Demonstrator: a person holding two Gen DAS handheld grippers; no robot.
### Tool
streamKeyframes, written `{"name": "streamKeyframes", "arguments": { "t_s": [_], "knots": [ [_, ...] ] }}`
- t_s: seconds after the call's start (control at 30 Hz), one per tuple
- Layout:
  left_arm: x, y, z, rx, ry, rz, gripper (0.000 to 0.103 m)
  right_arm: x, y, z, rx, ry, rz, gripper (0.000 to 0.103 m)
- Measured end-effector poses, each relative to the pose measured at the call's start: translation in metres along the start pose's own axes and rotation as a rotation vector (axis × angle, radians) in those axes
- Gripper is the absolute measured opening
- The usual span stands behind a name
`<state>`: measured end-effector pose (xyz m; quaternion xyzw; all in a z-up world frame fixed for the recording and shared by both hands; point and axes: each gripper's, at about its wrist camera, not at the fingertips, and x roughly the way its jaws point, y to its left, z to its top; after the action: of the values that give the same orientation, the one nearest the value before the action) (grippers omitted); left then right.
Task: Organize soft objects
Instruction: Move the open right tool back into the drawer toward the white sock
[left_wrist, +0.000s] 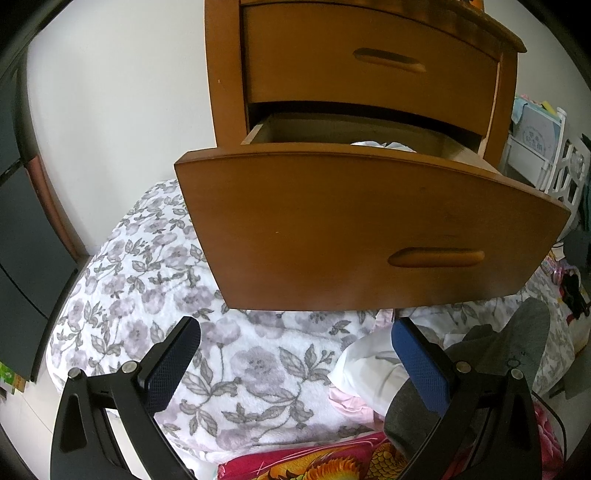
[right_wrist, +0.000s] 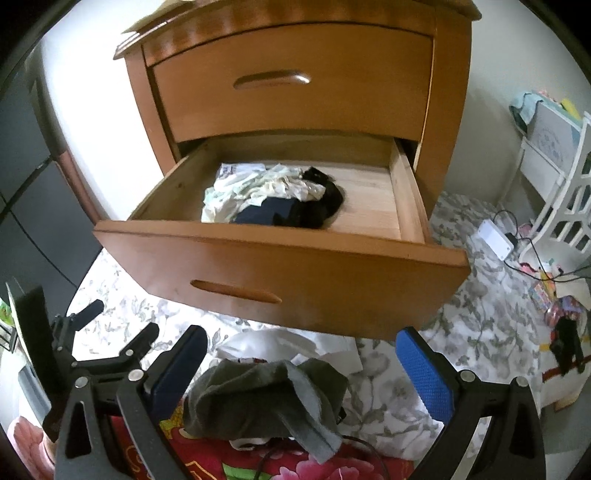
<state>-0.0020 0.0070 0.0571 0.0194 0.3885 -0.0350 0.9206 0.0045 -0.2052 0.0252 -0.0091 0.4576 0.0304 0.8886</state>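
Observation:
A wooden nightstand has its lower drawer (right_wrist: 280, 280) pulled out; it also shows in the left wrist view (left_wrist: 369, 229). Inside lie pale crumpled cloth (right_wrist: 255, 192) and dark clothes (right_wrist: 306, 210). Below the drawer, on the floral blanket (left_wrist: 155, 280), lie a grey garment (right_wrist: 266, 402) and white cloth (right_wrist: 273, 343). In the left wrist view the grey garment (left_wrist: 524, 339) and white cloth (left_wrist: 369, 365) sit at the right. My left gripper (left_wrist: 295, 350) is open and empty over the blanket. My right gripper (right_wrist: 301, 358) is open and empty just above the grey garment.
The upper drawer (right_wrist: 295, 81) is closed. A red patterned quilt (right_wrist: 258, 461) lies at the near edge. A white power strip with cables (right_wrist: 495, 236) and a white shelf (right_wrist: 565, 206) stand at the right. A dark cabinet (left_wrist: 22, 258) is at the left.

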Motion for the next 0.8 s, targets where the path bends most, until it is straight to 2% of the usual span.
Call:
{"name": "streamKeyframes", "arguments": {
  "t_s": [0.23, 0.4, 0.8],
  "knots": [
    [0.0, 0.0, 0.001, 0.0, -0.001, -0.01, 0.103, -0.003, 0.002, 0.007, -0.022, -0.023, -0.002, 0.103],
    [0.002, 0.001, 0.002, -0.004, 0.01, -0.017, 0.103, -0.009, 0.004, 0.014, -0.03, -0.048, 0.031, 0.103],
    [0.011, 0.005, 0.002, -0.015, 0.043, -0.029, 0.103, -0.022, -0.004, 0.058, -0.042, -0.124, -0.009, 0.103]
  ]
}}
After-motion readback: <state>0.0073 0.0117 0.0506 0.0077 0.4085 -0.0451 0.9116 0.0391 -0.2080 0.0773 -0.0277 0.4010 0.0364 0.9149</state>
